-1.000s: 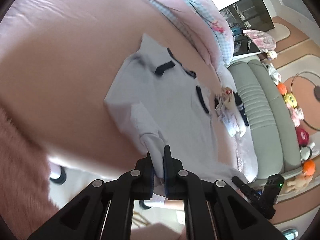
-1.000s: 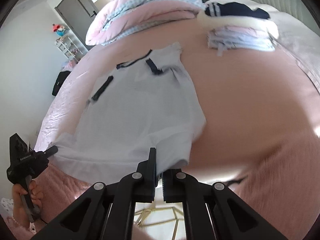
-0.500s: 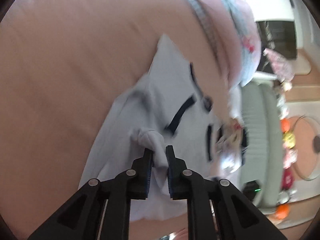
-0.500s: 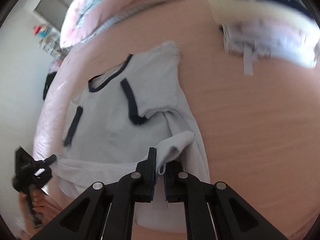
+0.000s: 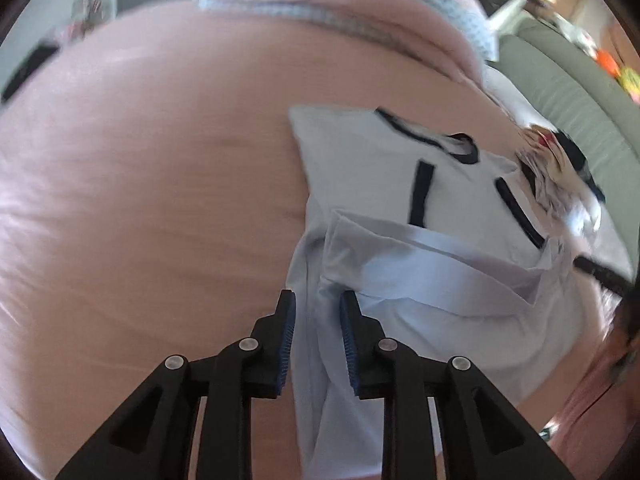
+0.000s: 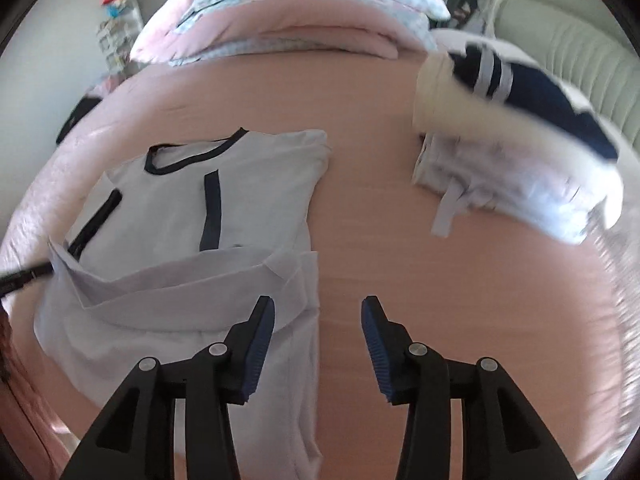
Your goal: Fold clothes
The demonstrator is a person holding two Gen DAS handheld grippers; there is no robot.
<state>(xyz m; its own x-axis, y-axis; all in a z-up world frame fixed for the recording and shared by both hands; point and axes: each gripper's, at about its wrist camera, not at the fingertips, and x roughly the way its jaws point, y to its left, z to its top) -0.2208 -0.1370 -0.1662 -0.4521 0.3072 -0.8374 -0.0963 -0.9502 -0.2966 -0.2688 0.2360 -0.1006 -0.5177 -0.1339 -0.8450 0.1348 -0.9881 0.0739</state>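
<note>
Left wrist view: the pink bed [image 5: 140, 184] was seen on the left, and the left tongs [image 5: 317, 312] had just been opening, a fold of the pale blue shirt [image 5: 400, 280] lying loosely between the parted pads, not pinched. The shirt was spread on the bed, its lower part folded up over the dark-trimmed chest. In the right wrist view, the shirt [image 6: 240, 200] lay left, the right tongs [image 6: 318, 312] had just been opening and were released above its edge, and a pile of folded clothes [image 6: 520, 152] was seen further right.
</note>
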